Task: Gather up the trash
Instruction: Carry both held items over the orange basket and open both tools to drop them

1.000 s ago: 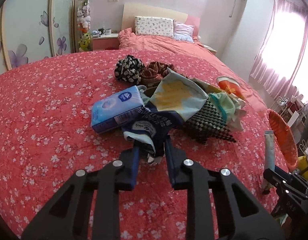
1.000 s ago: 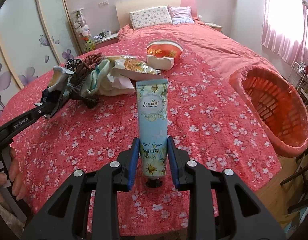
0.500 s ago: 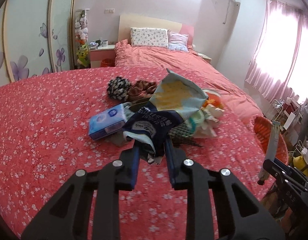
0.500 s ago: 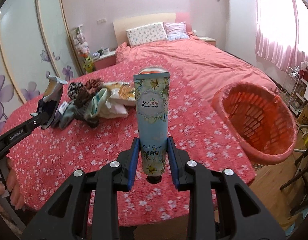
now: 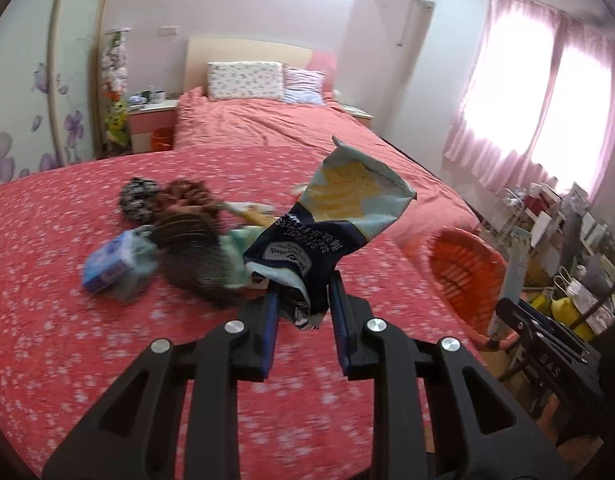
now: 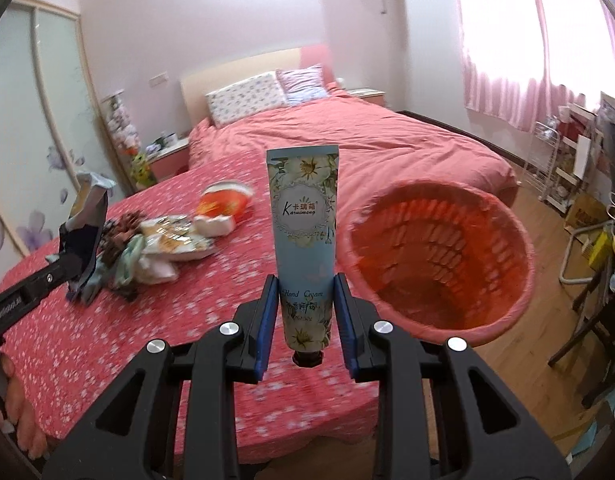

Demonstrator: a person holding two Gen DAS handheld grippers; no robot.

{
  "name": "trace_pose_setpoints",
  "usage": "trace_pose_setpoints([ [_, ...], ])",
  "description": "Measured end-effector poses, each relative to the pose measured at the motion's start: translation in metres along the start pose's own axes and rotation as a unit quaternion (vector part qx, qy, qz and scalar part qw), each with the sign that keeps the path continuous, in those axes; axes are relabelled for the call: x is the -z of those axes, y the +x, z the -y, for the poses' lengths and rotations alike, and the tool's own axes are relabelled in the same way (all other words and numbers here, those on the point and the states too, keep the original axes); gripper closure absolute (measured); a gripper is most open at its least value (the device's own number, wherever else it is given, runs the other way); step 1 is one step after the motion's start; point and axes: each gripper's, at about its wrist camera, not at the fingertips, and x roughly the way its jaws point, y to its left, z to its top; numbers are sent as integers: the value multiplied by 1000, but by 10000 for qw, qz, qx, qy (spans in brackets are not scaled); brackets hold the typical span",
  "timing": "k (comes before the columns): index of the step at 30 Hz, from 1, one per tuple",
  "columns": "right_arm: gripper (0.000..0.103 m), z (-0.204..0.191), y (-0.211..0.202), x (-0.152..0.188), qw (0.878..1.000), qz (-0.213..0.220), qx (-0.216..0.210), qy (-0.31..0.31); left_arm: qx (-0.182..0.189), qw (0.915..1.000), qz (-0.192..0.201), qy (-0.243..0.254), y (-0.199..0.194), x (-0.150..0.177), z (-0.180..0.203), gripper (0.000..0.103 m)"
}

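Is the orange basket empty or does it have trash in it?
Empty, as far as shows: the orange basket shows only bare slatted walls down toward its bottom.

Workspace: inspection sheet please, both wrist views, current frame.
Surface: red floral tablecloth.
Job's things: snack bag and hand cream tube both lifted; orange basket at the table edge.
Clutter: tissue pack, wrappers and cloth pile, orange cup.
Grippers: left gripper shut on snack bag; right gripper shut on hand cream tube.
Cables: nothing seen.
Surroundings: bed, pink curtains.
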Motion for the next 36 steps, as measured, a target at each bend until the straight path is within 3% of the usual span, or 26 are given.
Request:
trace_pose_setpoints([
  [13,74,92,19,-14,9957,-28,614,695,903,9935,-460,510,74,-4,112,78],
  [21,74,125,36,-15,9931,-95,699,940,1282,9852,-844,756,126,1,173,77],
  [36,74,164,59,-19,9890,-249,515,1363,1388,9765,-1326,985,193,13,220,72],
])
